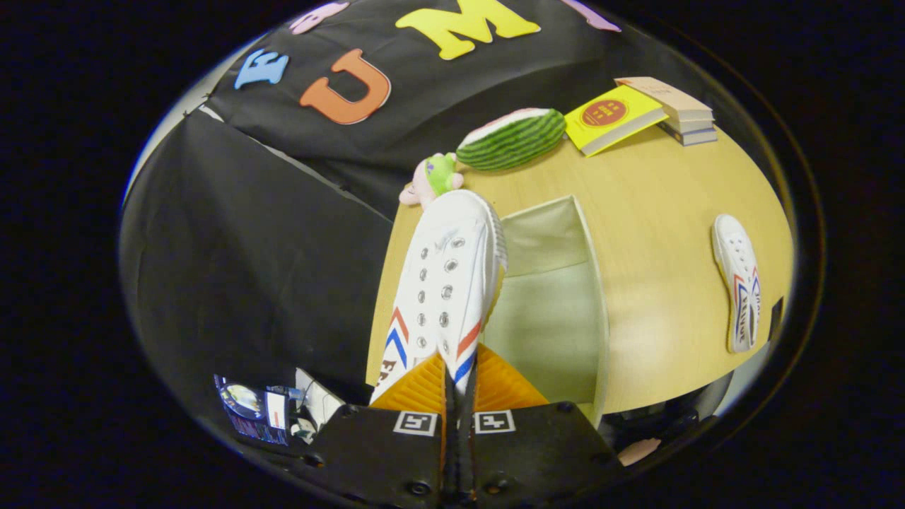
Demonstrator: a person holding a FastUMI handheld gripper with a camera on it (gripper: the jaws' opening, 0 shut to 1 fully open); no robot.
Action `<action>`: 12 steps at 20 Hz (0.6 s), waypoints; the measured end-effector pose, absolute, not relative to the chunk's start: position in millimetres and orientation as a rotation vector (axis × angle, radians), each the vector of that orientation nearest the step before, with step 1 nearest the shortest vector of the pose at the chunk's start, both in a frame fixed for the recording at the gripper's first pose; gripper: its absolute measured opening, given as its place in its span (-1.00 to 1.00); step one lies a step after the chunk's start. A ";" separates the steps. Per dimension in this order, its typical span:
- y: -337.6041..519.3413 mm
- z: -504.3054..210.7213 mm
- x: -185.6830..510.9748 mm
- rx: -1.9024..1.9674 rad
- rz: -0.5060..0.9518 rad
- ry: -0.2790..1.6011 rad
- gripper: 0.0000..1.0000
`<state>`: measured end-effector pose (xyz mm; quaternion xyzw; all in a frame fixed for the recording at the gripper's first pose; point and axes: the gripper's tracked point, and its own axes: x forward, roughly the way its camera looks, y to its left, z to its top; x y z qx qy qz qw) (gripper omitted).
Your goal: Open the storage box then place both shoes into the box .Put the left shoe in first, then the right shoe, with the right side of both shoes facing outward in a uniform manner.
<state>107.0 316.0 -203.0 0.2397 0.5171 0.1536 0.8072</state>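
Observation:
A white canvas shoe [442, 283] with red and blue stripes hangs in the air, its toe pointing away from me. My gripper [459, 375] is shut on the edge of that shoe near its heel opening. Just right of and below the held shoe stands the open storage box [558, 311], pale inside, on the wooden table [664, 283]. The shoe's toe overlaps the box's left rim. A second matching shoe [739, 290] lies on its side on the table, well right of the box.
At the table's far side lie a watermelon-slice plush [510, 138], a small pink-and-green plush toy [433, 178], a yellow book [614, 116] and a stack of books [677, 107]. Black cloth walls the booth on the left. Some items [269, 406] sit low beside the table.

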 end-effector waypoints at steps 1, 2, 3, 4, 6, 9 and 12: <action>318.9 -214.5 109.2 0.516 0.315 1.126 -0.89; 321.4 -224.0 111.3 0.520 0.308 1.142 -0.89; 324.8 -231.0 112.0 0.524 0.308 1.159 -0.88; 328.2 -237.1 112.1 0.531 0.309 1.173 -0.88; 333.3 -245.2 111.0 0.542 0.309 1.195 -0.88; 337.3 -256.7 108.8 0.541 0.300 1.224 -0.70; 343.4 -265.9 105.7 0.536 0.316 1.247 -0.56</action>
